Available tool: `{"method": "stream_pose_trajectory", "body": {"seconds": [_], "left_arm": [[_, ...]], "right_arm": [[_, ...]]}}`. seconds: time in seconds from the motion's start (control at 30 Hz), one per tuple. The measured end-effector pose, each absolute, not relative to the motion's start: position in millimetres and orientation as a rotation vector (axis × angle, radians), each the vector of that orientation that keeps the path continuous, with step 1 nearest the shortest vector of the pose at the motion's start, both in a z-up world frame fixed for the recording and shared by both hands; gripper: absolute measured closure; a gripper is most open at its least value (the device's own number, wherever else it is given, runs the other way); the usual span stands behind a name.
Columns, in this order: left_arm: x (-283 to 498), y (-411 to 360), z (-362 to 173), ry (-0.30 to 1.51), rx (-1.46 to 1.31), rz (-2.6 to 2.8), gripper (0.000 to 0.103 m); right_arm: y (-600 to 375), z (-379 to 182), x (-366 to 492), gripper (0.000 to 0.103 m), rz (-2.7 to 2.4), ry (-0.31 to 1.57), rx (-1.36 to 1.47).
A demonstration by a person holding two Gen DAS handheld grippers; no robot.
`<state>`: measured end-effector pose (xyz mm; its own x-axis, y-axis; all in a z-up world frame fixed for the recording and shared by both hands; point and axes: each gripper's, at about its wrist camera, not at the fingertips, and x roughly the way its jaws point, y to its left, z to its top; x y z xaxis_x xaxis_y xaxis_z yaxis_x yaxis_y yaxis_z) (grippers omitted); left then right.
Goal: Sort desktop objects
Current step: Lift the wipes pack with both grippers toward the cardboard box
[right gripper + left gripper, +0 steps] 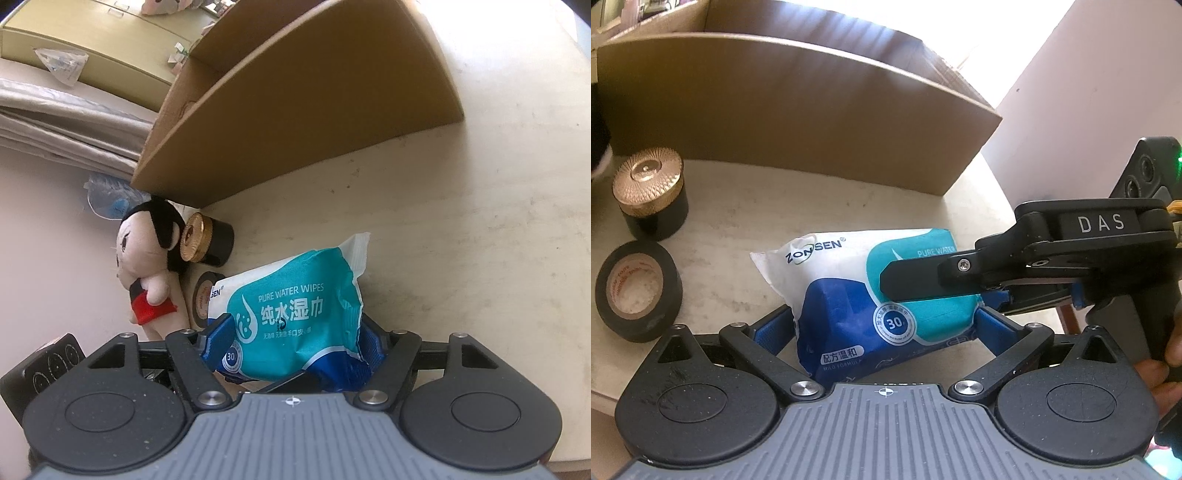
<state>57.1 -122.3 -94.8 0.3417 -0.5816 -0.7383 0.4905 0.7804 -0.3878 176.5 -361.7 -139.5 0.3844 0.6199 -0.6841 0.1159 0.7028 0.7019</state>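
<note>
A blue, teal and white pack of wet wipes (849, 295) (295, 314) sits low over the pale table (480, 258). My left gripper (884, 325) has its blue pads against both sides of the pack's near end. My right gripper (916, 291) reaches in from the right, one black finger lying across the pack's top. In the right wrist view my right gripper (297, 339) has closed in on the pack, and its blue pads press on both sides. Part of the left gripper's black body (51, 365) shows at the lower left.
A tall cardboard box (798, 122) (295, 110) stands just behind the pack. A black jar with a gold lid (650, 192) (207, 242) and a roll of black tape (639, 291) (203, 291) lie left of it. A plush doll (147, 266) stands by the jar. A hand (1167, 362) holds the right gripper.
</note>
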Motion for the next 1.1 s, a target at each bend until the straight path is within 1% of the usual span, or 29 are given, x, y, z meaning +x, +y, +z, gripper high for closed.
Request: {"method": "stream_pose_trajectory", "body": {"seconds": [0.3,0.63,1.1], "left_arm": [[56.5,-119.1,-67.7,0.958,-0.090,-0.678,0.001],[58.3,-109.3,-19.0,0.841,-0.065,-0.644,0.001],[99.2,-122.3,16.2,0.717,-0.062,-0.626,0.001]], "right_arm": [[-360.0,-116.7,171.7,0.030,0.379,1.117,0.758],[-354.6,-70.9,177.4,0.030,0.432,1.030,0.740],[-356.5,-8.0,211.7,0.030,0.459,0.934,0.693]]}}
